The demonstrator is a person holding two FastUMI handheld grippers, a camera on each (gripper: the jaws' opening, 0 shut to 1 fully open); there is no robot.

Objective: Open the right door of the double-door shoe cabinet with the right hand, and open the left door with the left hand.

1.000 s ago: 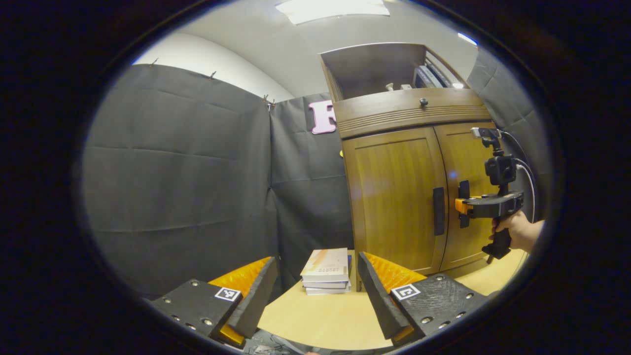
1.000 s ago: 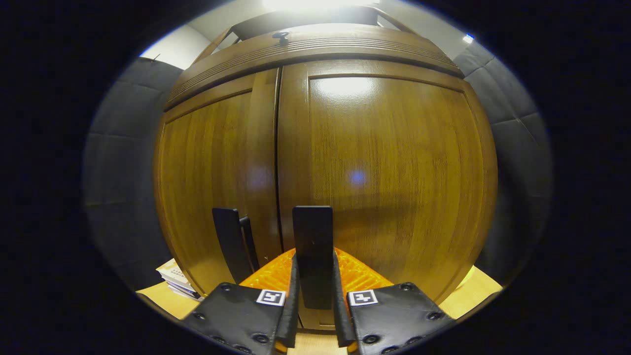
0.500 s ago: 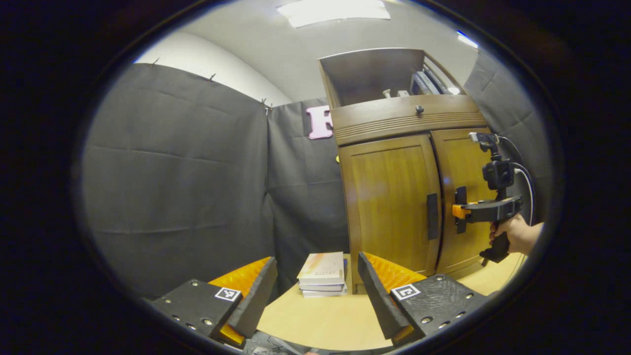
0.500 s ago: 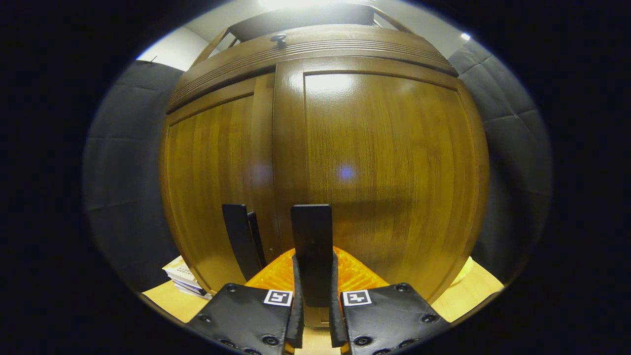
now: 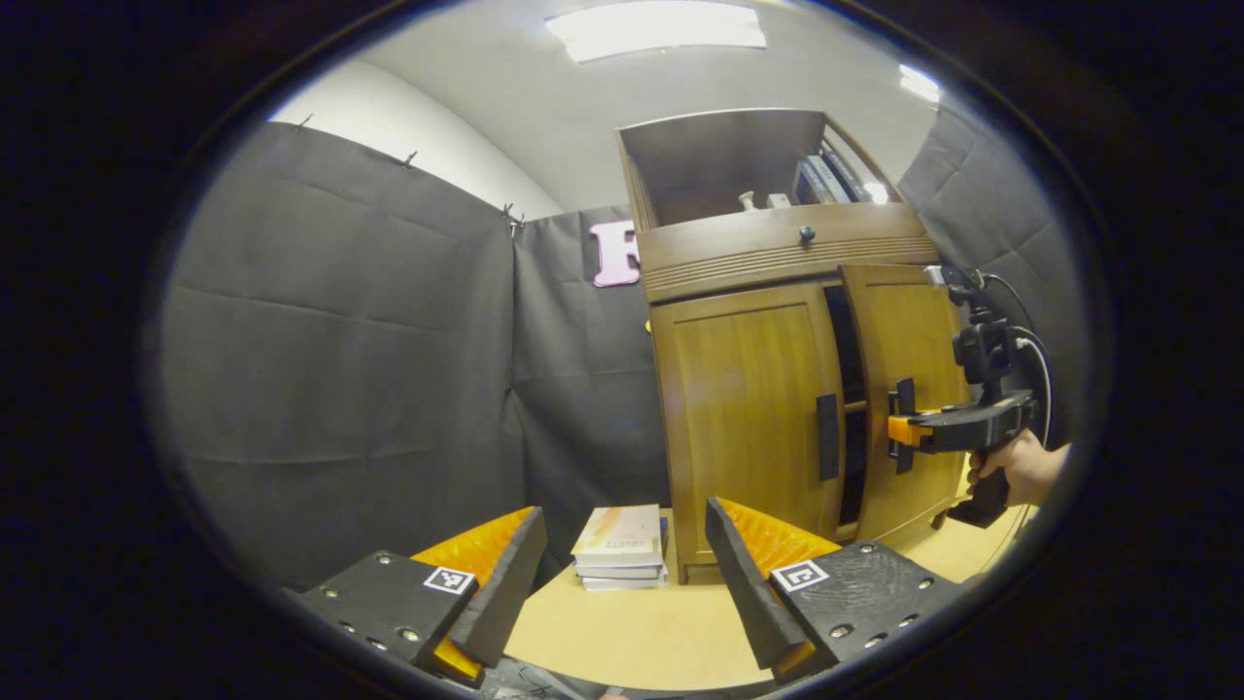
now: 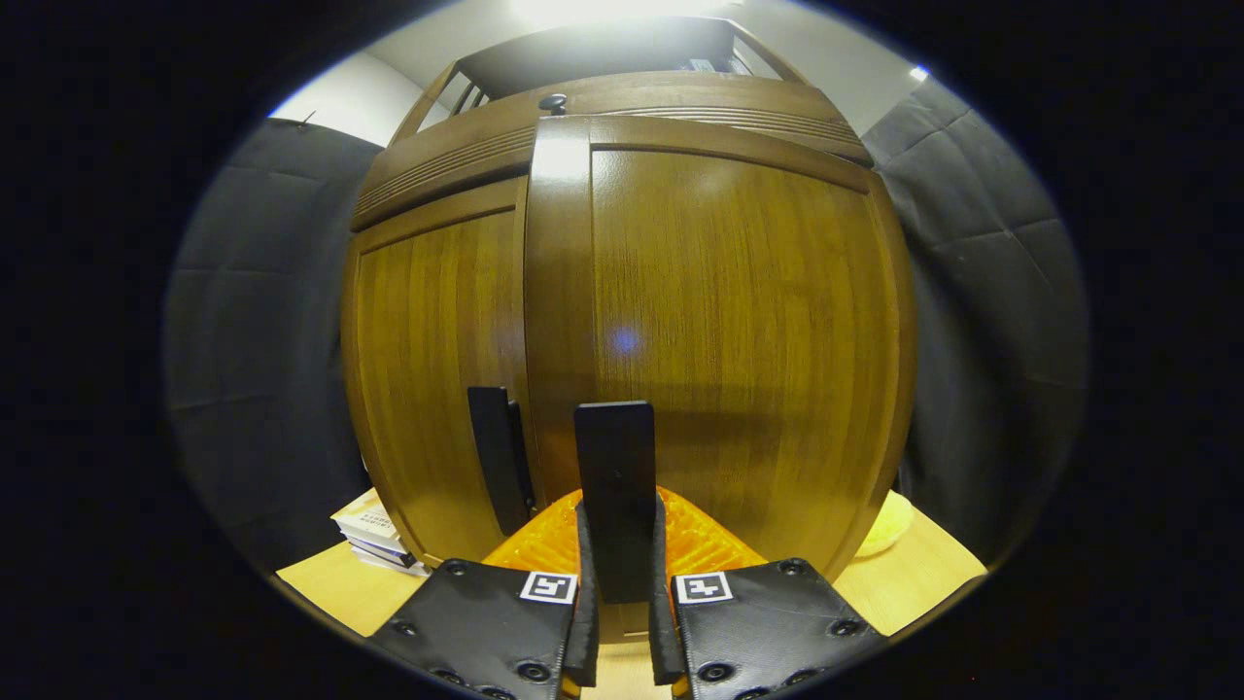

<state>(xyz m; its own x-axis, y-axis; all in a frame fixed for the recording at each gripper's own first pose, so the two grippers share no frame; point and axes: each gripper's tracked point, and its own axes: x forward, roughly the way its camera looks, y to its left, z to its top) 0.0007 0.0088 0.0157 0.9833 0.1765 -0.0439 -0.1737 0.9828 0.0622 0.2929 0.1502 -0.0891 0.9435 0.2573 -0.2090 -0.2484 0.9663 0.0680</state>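
**Inspector:** Left gripper view first, largest item down. What stands where?

**Operator:** My brown wooden double-door shoe cabinet (image 5: pixel 777 389) stands on the pale wooden tabletop (image 5: pixel 661 622). Its right door (image 5: pixel 904 389) is swung partly out, with a dark gap between it and the left door (image 5: pixel 743 408), which sits flush and closed. By my judgement the task is about half done at most: the right door is ajar, not fully open, and the left door is untouched.

**Inspector:** Right gripper?

**Operator:** In the right gripper view, my right gripper (image 6: pixel 618 583) is clamped narrow on the flat black vertical handle (image 6: pixel 614 486) of the right door, both fingers pressing its sides. From the left gripper view I see it (image 5: pixel 899 431) out at the door, with my hand (image 5: pixel 1020 467) on its grip.

**Inspector:** Left gripper?

**Operator:** My left gripper (image 5: pixel 622 574) is spread wide and holds nothing. The left door's black handle (image 5: pixel 827 437) lies well apart from it, ahead and to the right.

**Inspector:** Smaller items?

**Operator:** A small stack of books (image 5: pixel 622 559) lies just beside the cabinet's left foot.
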